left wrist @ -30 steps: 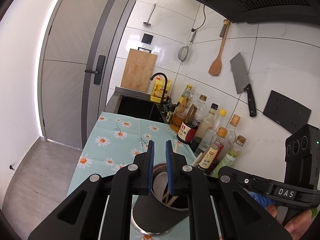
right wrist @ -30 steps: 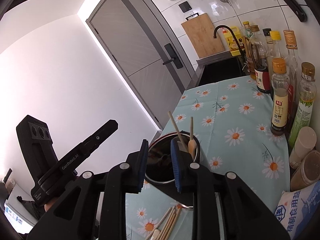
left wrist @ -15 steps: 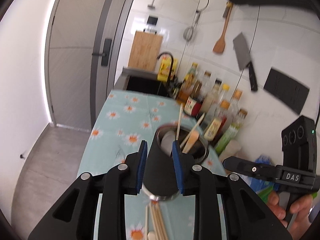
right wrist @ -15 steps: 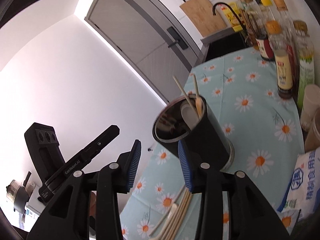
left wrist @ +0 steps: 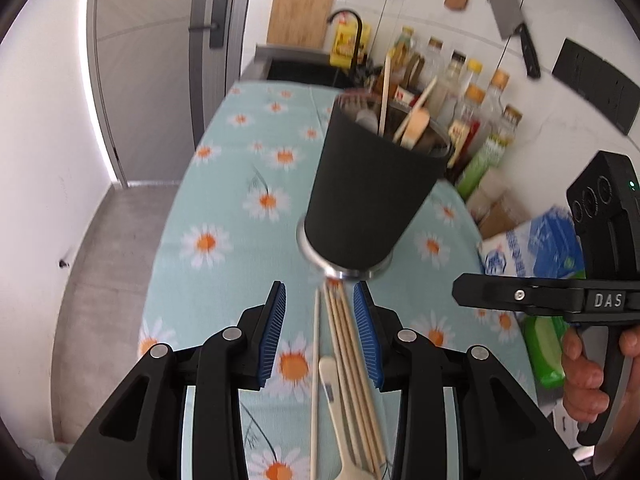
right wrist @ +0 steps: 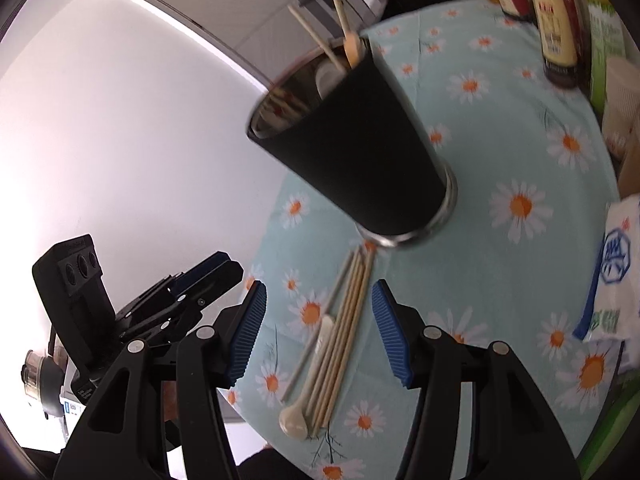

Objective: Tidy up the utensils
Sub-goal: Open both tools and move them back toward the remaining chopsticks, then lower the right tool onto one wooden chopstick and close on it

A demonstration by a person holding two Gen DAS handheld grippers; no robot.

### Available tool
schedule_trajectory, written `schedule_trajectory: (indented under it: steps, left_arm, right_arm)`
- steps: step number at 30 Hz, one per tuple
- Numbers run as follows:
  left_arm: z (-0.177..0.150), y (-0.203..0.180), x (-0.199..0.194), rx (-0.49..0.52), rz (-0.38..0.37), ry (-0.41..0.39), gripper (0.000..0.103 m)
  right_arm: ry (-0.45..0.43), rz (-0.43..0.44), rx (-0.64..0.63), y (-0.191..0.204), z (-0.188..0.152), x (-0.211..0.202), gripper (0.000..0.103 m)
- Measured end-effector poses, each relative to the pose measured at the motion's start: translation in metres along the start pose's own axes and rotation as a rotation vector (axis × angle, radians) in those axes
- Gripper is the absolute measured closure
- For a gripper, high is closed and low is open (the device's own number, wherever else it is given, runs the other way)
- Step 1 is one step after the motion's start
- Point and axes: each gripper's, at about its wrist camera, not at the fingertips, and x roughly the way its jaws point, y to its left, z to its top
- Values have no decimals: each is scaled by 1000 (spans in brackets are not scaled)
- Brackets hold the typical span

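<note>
You're on the pick-up step: both hand-held grippers, left (left wrist: 320,336) opening and right (right wrist: 318,330) parted, hover empty over the chopsticks (left wrist: 352,372) on the desk (left wrist: 224,208) before the black cup (left wrist: 372,188); lower and close next.

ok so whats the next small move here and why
Probably lower the left gripper onto the chopsticks and close. Its jaws are opening, empty, straddling the bundle on the cloth, while the cup already holds a few utensils.
</note>
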Motion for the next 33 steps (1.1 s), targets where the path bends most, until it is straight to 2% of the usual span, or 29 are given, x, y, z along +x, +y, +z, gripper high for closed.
schedule_trajectory:
  steps: [3, 5, 10, 12, 14, 21, 25, 33]
  left_arm:
    - [-10, 4, 13, 4, -4, 52, 69]
    - [-17, 8, 19, 20, 22, 79, 69]
    - [-30, 21, 33, 29, -15, 146, 69]
    - [-33, 25, 37, 27, -28, 172, 69]
    - [-37, 27, 39, 40, -45, 191, 69]
    - [-47, 35, 44, 83, -101, 253, 71]
    - [-48, 39, 46, 95, -138, 275, 71]
    - [-42, 49, 49, 110, -188, 290, 71]
  right_arm:
    - [68, -34, 33, -4, -4, 16, 48]
    - [127, -61, 59, -6, -8, 29, 48]
    - [209, -77, 152, -13, -13, 53, 56]
    - [236, -90, 184, -14, -15, 60, 63]
    - [261, -103, 200, -11, -14, 68, 67]
    - [300, -262, 167, 7, -15, 88, 76]
    - [330, -316, 144, 12, -20, 103, 76]
    - [362, -426, 131, 23, -14, 131, 86]
